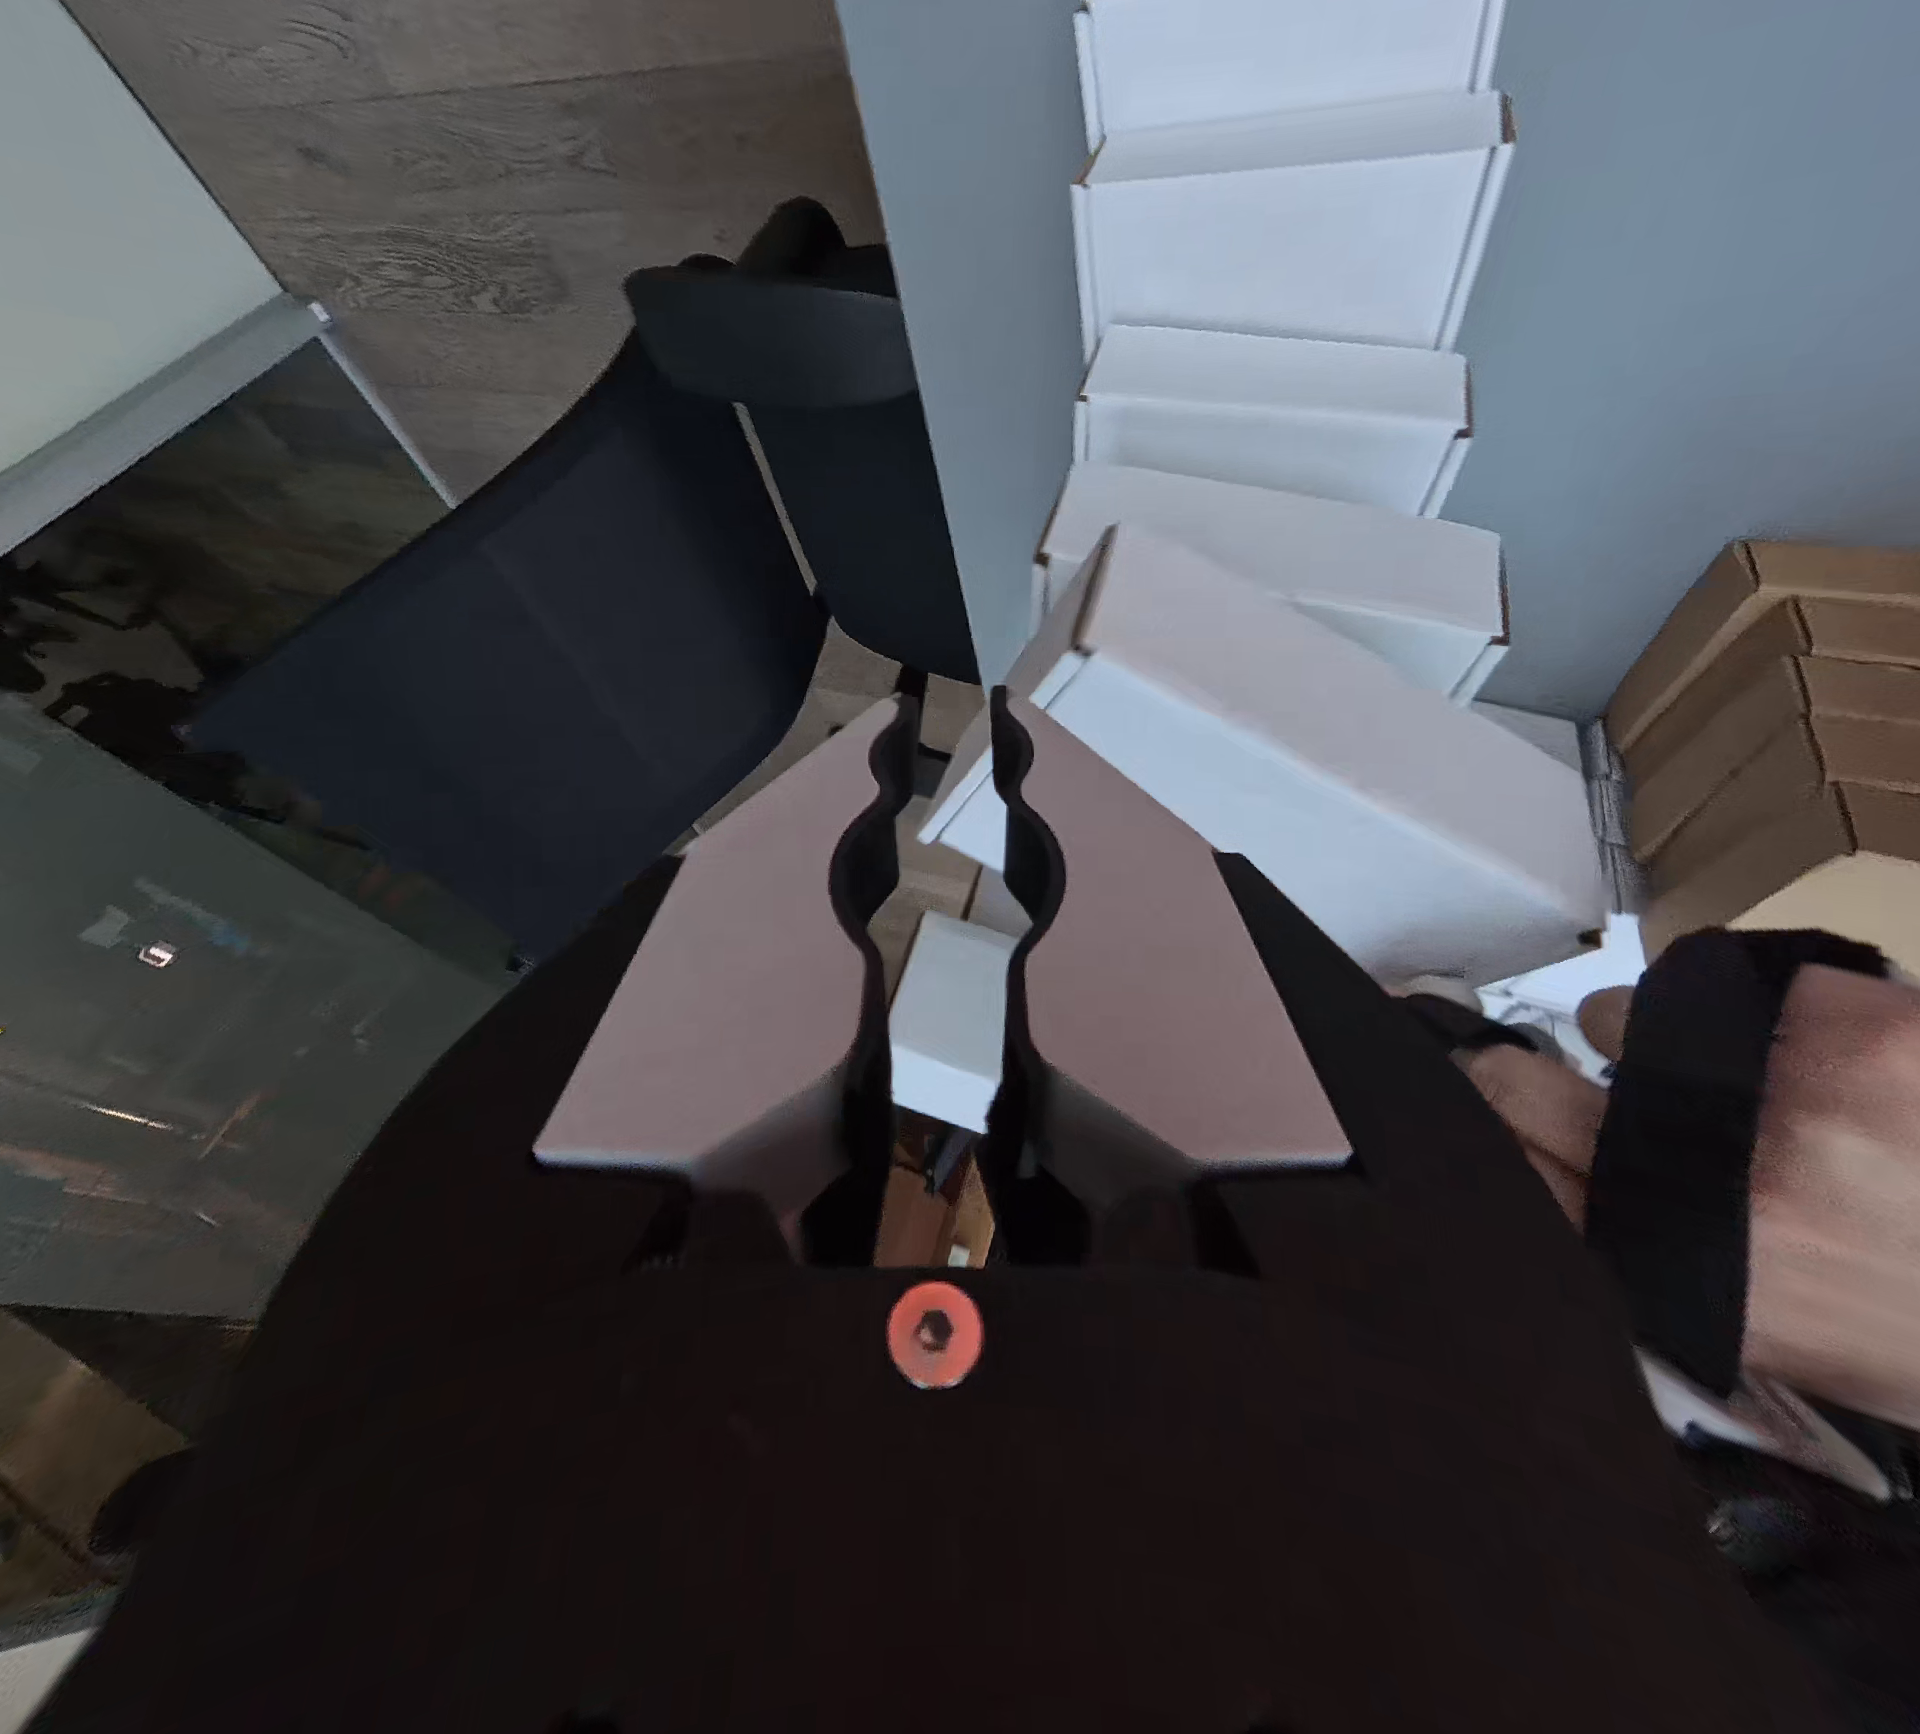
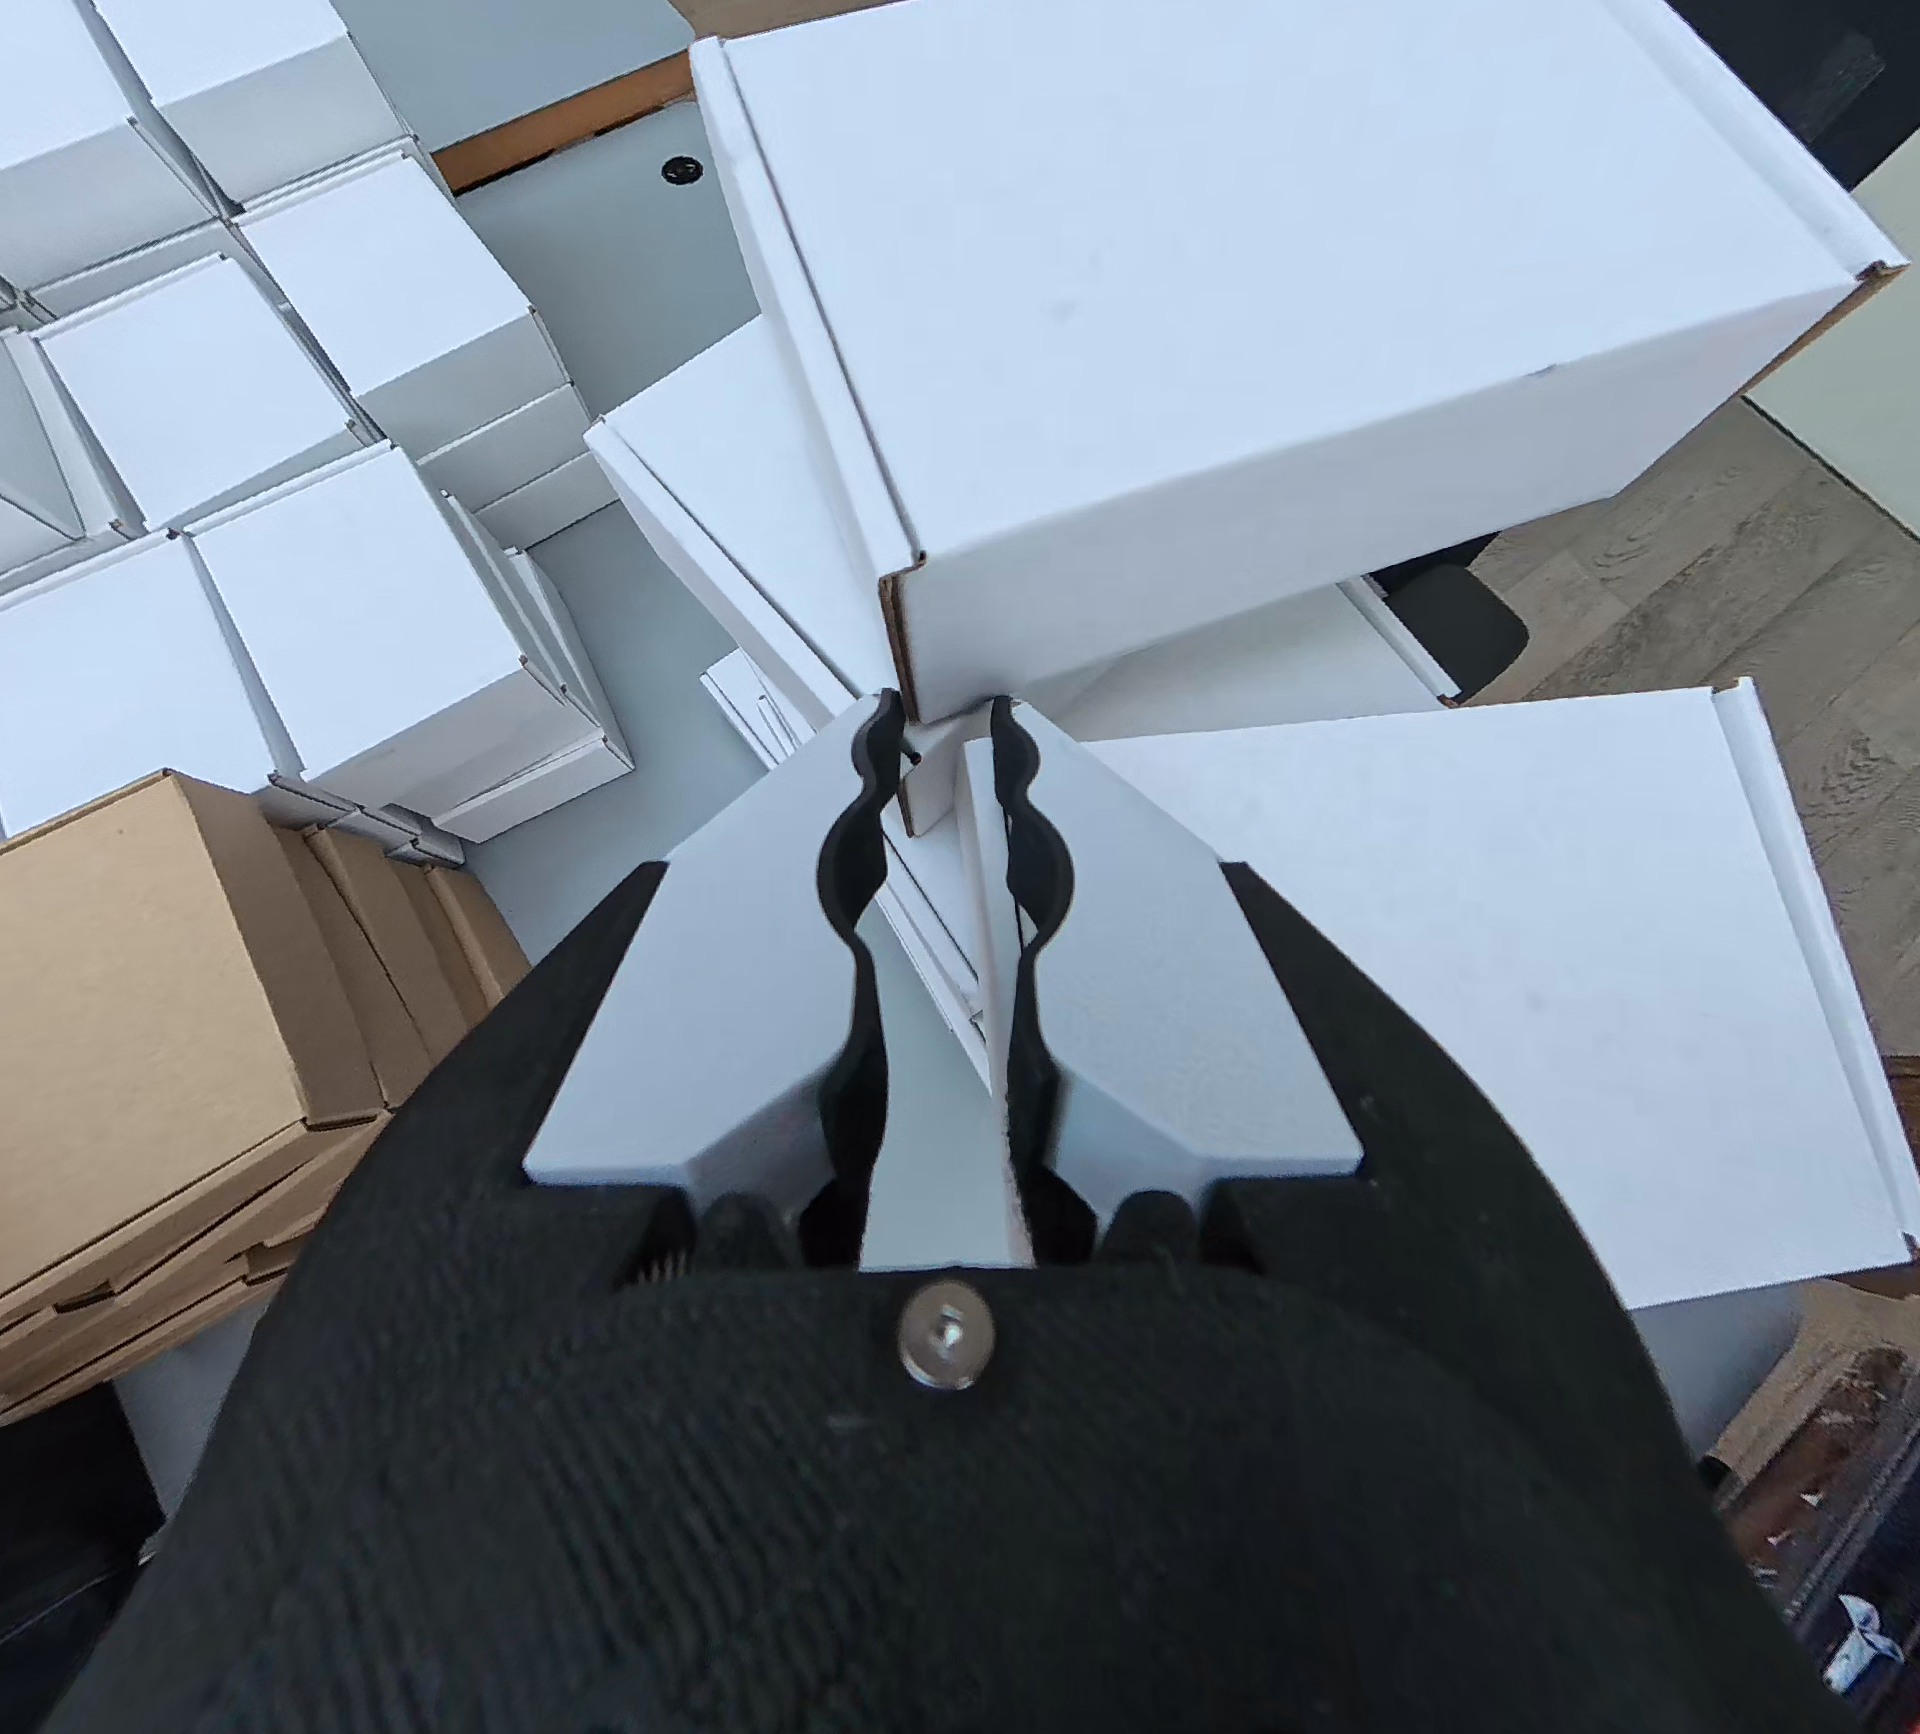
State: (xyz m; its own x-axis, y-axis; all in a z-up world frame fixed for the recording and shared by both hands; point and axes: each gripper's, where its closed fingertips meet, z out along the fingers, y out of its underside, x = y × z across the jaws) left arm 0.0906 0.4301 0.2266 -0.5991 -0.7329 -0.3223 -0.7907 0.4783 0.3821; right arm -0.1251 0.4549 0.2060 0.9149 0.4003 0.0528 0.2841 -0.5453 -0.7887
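Here, moving from left to right, we first hold the left gripper (image 1: 951, 708), its jaws nearly closed, pinching what looks like the corner flap of a tilted white mailer box (image 1: 1299, 749) to steady it in the air. Behind rises a leaning stack of white boxes (image 1: 1288, 230); brown cardboard boxes (image 1: 1766, 697) sit beside. Our right hand (image 1: 1766, 1196) shows nearby. The right gripper (image 2: 940, 713), also narrowed, clamps the same box (image 2: 1299, 282) at its lower corner, above another flat white box (image 2: 1507, 957) and the grey table (image 2: 582, 271).
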